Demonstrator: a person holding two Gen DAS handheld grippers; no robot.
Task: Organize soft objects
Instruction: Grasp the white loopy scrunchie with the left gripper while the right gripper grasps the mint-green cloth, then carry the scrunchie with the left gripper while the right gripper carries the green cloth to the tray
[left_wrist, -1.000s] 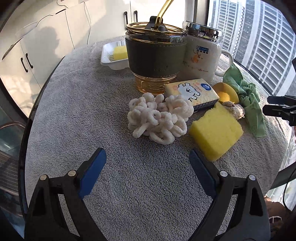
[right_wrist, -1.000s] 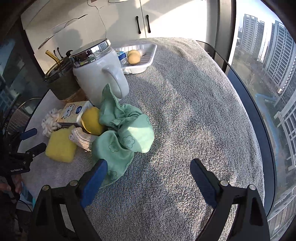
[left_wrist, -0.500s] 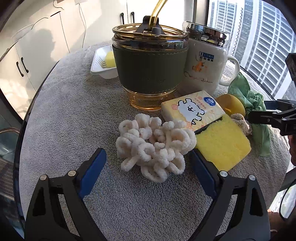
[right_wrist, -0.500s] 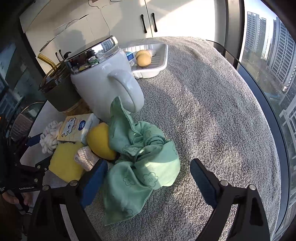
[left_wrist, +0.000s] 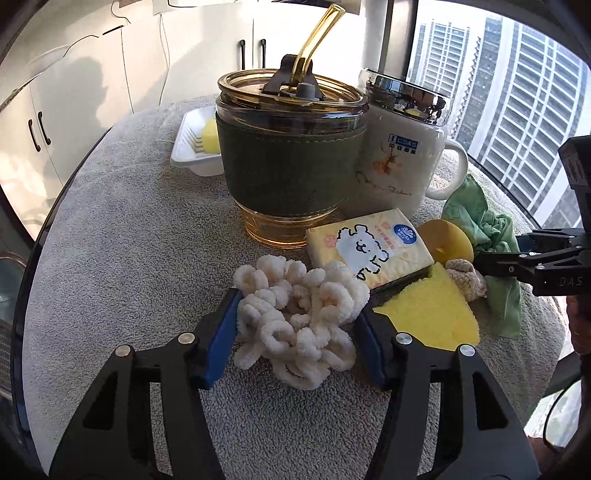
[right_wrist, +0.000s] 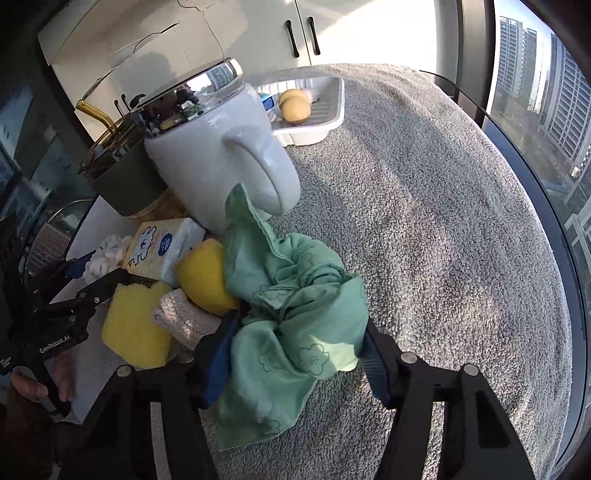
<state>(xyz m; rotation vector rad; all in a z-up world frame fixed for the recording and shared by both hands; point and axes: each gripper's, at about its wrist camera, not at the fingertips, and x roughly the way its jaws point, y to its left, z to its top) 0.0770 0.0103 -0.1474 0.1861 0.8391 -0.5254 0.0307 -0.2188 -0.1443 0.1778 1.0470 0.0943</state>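
Note:
In the left wrist view my left gripper (left_wrist: 295, 328) is shut on a white loopy chenille cloth (left_wrist: 299, 325), blue pads pressing both its sides, on the grey towel-covered table (left_wrist: 129, 258). In the right wrist view my right gripper (right_wrist: 295, 347) is shut on a crumpled green cloth (right_wrist: 295, 325), which also shows in the left wrist view (left_wrist: 487, 236). A yellow sponge (left_wrist: 428, 317), a beige knit piece (left_wrist: 465, 277), a round yellow sponge (left_wrist: 447, 240) and a tissue pack (left_wrist: 369, 251) lie between them.
A glass tumbler with a green sleeve and straw (left_wrist: 291, 158) and a white lidded mug (left_wrist: 399, 147) stand behind the pile. A white tray (right_wrist: 314, 122) at the far side holds yellow round objects. The table edge and window are on the right.
Both grippers moved forward and closed: the left onto the white loopy cloth, the right onto the green cloth. Both were open before.

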